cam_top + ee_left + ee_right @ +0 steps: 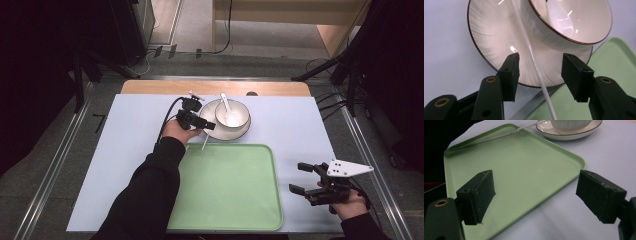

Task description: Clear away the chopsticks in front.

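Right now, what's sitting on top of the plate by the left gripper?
On the plate stands a white bowl holding a white spoon. A thin white stick lies across the plate's rim, between the left gripper's open jaws. The plate surface under the bowl is hidden.

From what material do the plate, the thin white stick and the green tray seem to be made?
Plate: probably glazed ceramic; glossy, bright highlights, fine radial ribs, dark rim line.
Thin white stick: likely plastic, perhaps a chopstick; smooth, uniform white, slightly shiny.
Green tray: probably plastic; matte, even pale green, moulded raised edge.
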A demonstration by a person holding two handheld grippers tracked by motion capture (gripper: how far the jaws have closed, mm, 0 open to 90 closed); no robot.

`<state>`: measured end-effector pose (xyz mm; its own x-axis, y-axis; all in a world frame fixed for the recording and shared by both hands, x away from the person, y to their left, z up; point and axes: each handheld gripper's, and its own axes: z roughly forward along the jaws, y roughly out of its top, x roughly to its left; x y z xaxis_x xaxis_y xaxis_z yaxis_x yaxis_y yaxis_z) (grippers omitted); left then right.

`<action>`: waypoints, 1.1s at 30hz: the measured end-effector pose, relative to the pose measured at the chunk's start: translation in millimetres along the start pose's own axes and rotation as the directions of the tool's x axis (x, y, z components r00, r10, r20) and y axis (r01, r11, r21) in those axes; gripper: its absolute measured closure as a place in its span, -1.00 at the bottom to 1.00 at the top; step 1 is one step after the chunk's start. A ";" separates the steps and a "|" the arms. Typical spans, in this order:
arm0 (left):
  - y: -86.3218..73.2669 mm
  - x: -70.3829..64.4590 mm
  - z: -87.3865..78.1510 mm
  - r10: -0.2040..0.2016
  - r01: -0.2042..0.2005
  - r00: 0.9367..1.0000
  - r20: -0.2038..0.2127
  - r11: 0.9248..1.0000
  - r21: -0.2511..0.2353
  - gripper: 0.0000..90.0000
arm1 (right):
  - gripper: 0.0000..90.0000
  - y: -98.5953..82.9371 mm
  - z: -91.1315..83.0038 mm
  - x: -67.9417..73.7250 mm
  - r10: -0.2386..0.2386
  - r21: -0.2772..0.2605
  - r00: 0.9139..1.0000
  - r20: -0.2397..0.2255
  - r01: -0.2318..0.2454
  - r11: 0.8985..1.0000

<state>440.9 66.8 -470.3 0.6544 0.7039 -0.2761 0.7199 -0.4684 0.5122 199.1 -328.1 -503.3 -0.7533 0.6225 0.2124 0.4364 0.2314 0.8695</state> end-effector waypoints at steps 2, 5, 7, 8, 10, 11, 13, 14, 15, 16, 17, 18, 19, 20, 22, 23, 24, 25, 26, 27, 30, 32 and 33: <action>0.1 0.7 2.3 -0.005 0.005 1.000 -0.004 1.000 -0.002 0.11 | -0.64 0.0 -0.2 -0.1 -0.001 0.000 1.000 -0.001 0.001 1.000; 0.5 2.8 8.9 -0.023 0.023 1.000 -0.012 1.000 0.004 0.16 | -0.64 -0.2 -0.5 -0.1 0.000 0.001 1.000 -0.001 0.000 1.000; 0.5 4.2 12.9 -0.035 0.035 0.999 -0.025 0.999 0.012 0.22 | -0.64 -0.3 -0.9 0.1 -0.001 0.002 1.000 0.000 0.001 1.000; 0.4 4.9 14.8 -0.044 0.044 0.999 -0.025 0.999 0.015 0.27 | -0.64 -0.4 -1.2 0.3 -0.003 0.001 1.000 0.003 0.003 1.000; 0.5 5.7 17.5 -0.057 0.058 0.998 -0.031 0.998 0.015 0.33 | -0.64 -0.5 -1.4 0.4 -0.004 0.002 1.000 0.004 0.004 1.000; 0.7 6.4 19.0 -0.064 0.064 0.997 -0.031 0.998 0.023 0.33 | -0.64 -0.5 -1.5 0.5 -0.004 0.002 1.000 0.003 0.004 1.000; 1.0 6.7 21.7 -0.074 0.075 0.997 -0.036 0.997 0.026 0.39 | -0.64 -0.6 -1.8 0.4 -0.003 0.001 1.000 0.003 0.003 1.000; 1.0 6.8 23.0 -0.084 0.085 0.996 -0.036 0.996 0.024 0.41 | -0.64 -0.7 -1.9 0.4 -0.003 0.001 1.000 0.003 0.003 1.000; 1.3 6.7 23.8 -0.096 0.097 0.994 -0.044 0.995 0.028 0.46 | -0.64 -0.9 -1.9 0.3 -0.006 0.000 1.000 0.002 0.006 1.000; 1.8 6.6 24.3 -0.104 0.106 0.993 -0.056 0.994 0.032 0.50 | -0.64 -1.0 -2.0 0.3 -0.005 0.001 1.000 0.002 0.005 1.000; 2.2 5.8 25.5 -0.120 0.123 0.991 -0.063 0.992 0.033 0.55 | -0.64 -1.1 -2.1 0.3 -0.005 0.002 1.000 0.002 0.005 1.000; 2.3 6.2 26.4 -0.123 0.126 0.990 -0.066 0.991 0.039 0.63 | -0.64 -1.1 -2.2 0.4 -0.005 0.002 1.000 0.002 0.005 1.000; 2.2 6.6 27.1 -0.125 0.128 0.990 -0.066 0.991 0.044 0.63 | -0.64 -1.1 -2.2 0.4 -0.005 0.002 1.000 0.002 0.005 1.000; 2.2 6.2 28.1 -0.136 0.139 0.988 -0.066 0.989 0.044 0.66 | -0.64 -1.1 -2.3 0.4 -0.006 0.002 1.000 0.002 0.006 1.000; 2.3 5.8 29.1 -0.150 0.153 0.986 -0.072 0.987 0.043 0.73 | -0.64 -1.1 -2.6 0.7 -0.004 0.003 1.000 0.004 0.004 1.000; 2.5 6.0 29.3 -0.165 0.168 0.983 -0.075 0.985 0.045 0.74 | -0.64 -1.2 -2.6 0.6 -0.005 0.004 1.000 0.006 0.005 1.000; 2.5 6.4 29.3 -0.172 0.176 0.982 -0.078 0.983 0.049 0.78 | -0.64 -1.3 -2.5 0.4 -0.006 0.004 1.000 0.007 0.006 1.000; 2.4 6.4 29.5 -0.178 0.182 0.981 -0.075 0.982 0.047 0.82 | -0.64 -1.3 -2.7 0.3 -0.005 0.005 1.000 0.008 0.005 1.000; 2.5 6.1 29.4 -0.176 0.180 0.981 -0.081 0.983 0.046 0.85 | -0.64 -1.3 -2.7 0.3 -0.005 0.004 1.000 0.009 0.005 1.000; 2.6 6.0 29.4 -0.170 0.174 0.982 -0.088 0.984 0.043 0.89 | -0.64 -1.3 -2.7 0.3 -0.005 0.004 1.000 0.009 0.005 1.000; 2.5 6.1 29.3 -0.173 0.177 0.981 -0.088 0.983 0.040 0.90 | -0.64 -1.2 -2.5 0.3 -0.006 0.003 1.000 0.008 0.005 1.000; 2.4 6.4 29.2 -0.173 0.176 0.982 -0.082 0.983 0.040 0.90 | -0.64 -1.2 -2.5 0.2 -0.005 0.003 1.000 0.007 0.005 1.000; 2.5 7.0 28.7 -0.176 0.179 0.982 -0.075 0.983 0.042 0.91 | -0.64 -1.2 -2.6 0.2 -0.005 0.003 1.000 0.007 0.005 1.000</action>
<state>453.9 55.2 -494.3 0.4984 0.8132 -0.3004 0.8347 -0.3564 0.4198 197.1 -330.2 -503.2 -0.7520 0.6264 0.2053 0.4341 0.2362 0.8693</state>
